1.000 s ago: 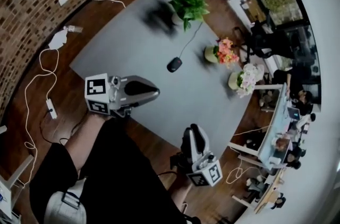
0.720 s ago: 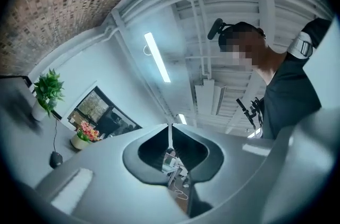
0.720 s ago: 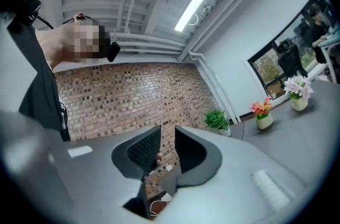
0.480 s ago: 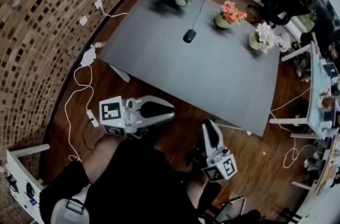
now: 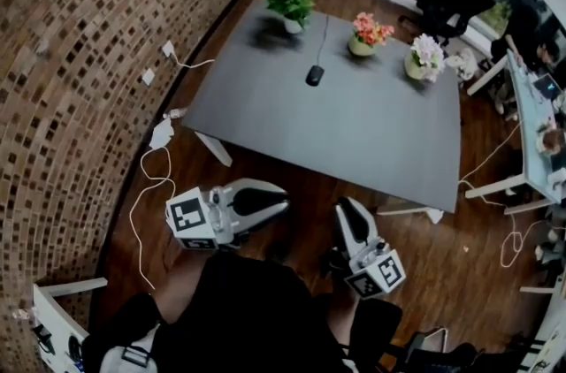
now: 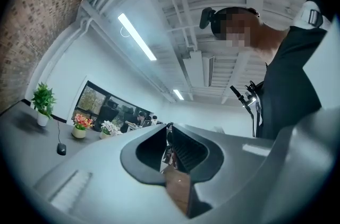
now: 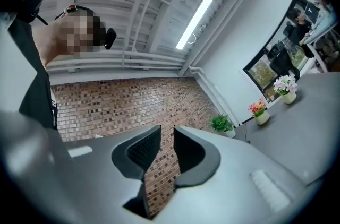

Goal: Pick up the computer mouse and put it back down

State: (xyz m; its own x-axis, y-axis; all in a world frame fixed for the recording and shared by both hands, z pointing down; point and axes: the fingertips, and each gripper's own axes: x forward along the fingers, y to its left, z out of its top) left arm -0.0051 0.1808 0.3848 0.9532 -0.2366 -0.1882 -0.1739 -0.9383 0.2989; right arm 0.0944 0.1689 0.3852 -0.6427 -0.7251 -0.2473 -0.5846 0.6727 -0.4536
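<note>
Computer mouse [image 5: 314,75]: lies on the grey surface [image 5: 354,141], toward its far edge, near the potted green plant [image 5: 290,0] and the pot of pink flowers [image 5: 367,33] — touching neither.
Left gripper [image 5: 281,205]: jaws closed together, nothing between them; held over the wooden floor [image 5: 442,256], well apart from the mouse.
Right gripper [image 5: 343,208]: jaws a narrow gap apart, empty — brick wall [image 7: 159,95] shows through the gap.
</note>
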